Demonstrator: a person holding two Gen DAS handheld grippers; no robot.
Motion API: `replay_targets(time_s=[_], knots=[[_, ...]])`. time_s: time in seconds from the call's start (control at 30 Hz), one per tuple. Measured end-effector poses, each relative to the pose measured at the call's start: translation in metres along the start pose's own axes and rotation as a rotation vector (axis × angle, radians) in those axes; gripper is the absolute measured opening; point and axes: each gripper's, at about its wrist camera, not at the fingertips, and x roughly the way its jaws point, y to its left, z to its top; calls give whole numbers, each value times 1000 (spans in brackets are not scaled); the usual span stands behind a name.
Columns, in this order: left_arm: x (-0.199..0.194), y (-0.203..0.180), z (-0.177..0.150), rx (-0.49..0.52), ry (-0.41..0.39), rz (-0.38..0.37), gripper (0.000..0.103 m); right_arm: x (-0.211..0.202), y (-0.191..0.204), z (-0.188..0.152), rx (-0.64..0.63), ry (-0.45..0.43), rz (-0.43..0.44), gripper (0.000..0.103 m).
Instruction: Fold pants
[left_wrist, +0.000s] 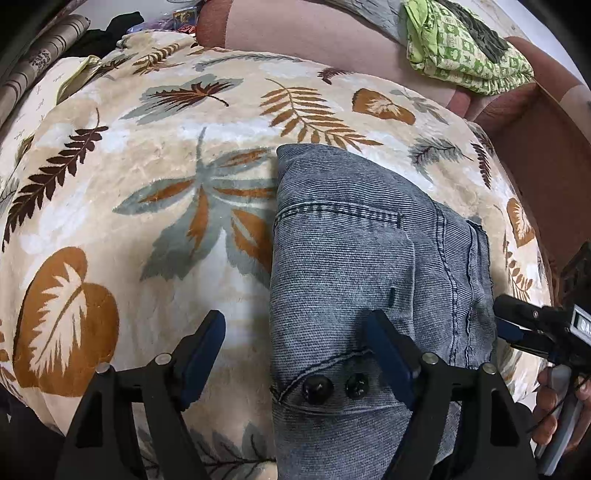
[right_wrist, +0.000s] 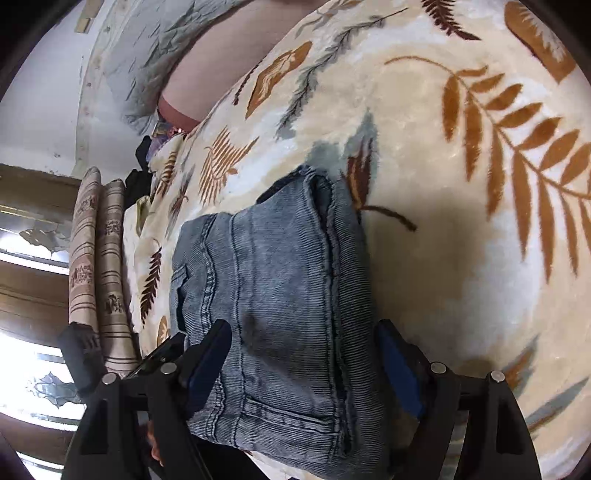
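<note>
Grey-blue jeans (left_wrist: 351, 251) lie folded into a compact bundle on a cream blanket (left_wrist: 147, 147) printed with leaves. Two dark buttons (left_wrist: 317, 387) show at the bundle's near end. My left gripper (left_wrist: 295, 343) hangs open over the bundle's left edge, one finger above the blanket and the other above the denim. My right gripper (left_wrist: 517, 321) comes in at the bundle's right edge, with a hand behind it. In the right wrist view the right gripper (right_wrist: 303, 354) stands open astride the near end of the jeans (right_wrist: 280, 280), its pads apart from the cloth.
A green patterned cloth (left_wrist: 461, 48) lies on a pinkish-brown sofa back at the far right. Striped rolled cushions (right_wrist: 99, 258) stand beyond the blanket's far edge beside a window. Dark clothes (left_wrist: 107, 33) are heaped in the far corner. Bare blanket (right_wrist: 461, 221) spreads around the jeans.
</note>
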Motion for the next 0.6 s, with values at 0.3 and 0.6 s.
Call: replay_targets(time_s=[0.3, 0.6], knots=[[10, -1, 4, -10, 3, -2, 83, 11, -4, 4, 5, 7, 2, 82], [6, -12, 3, 81, -17, -52, 39, 9, 26, -4, -103, -8, -145, 40]])
